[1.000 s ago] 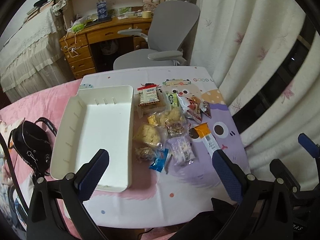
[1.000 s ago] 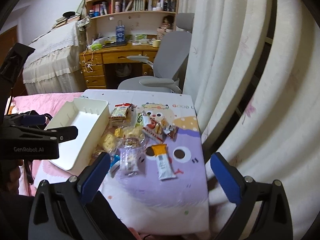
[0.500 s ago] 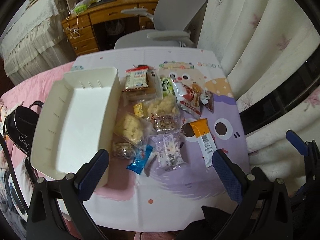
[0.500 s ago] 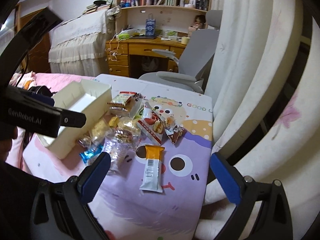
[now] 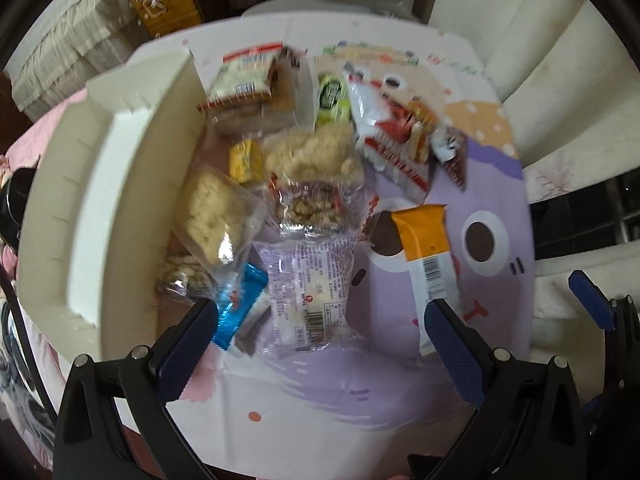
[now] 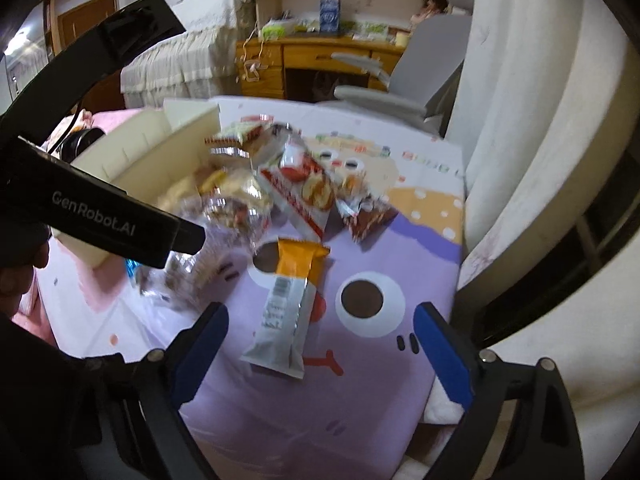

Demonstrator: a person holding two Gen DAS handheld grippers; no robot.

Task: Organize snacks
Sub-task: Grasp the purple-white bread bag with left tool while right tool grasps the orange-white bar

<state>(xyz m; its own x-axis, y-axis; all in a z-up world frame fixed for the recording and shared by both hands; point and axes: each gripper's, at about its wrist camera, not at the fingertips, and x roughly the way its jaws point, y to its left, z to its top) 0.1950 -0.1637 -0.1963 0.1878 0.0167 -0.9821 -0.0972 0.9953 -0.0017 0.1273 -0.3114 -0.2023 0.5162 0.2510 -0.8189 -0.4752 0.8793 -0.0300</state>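
Note:
A pile of wrapped snacks lies on a purple cartoon table mat point(image 5: 492, 184). A white tray point(image 5: 100, 216) stands empty to their left, also in the right wrist view point(image 6: 160, 152). My left gripper point(image 5: 320, 336) is open and empty, low over a clear purple-print packet point(image 5: 308, 292) with a blue packet point(image 5: 236, 308) beside it. My right gripper point(image 6: 320, 344) is open and empty over an orange and silver bar point(image 6: 284, 304), which also shows in the left wrist view point(image 5: 428, 256). A red and white packet point(image 6: 304, 192) lies behind it.
White curtains point(image 6: 520, 120) hang close along the table's right edge. A grey office chair point(image 6: 404, 80) and a wooden desk point(image 6: 320, 56) stand behind the table. A black bag point(image 5: 12, 208) lies left of the tray on pink bedding.
Both grippers have moved down and forward toward the snacks, which now look much larger. The left gripper body has come into the right wrist view's left side. Nothing was picked up.

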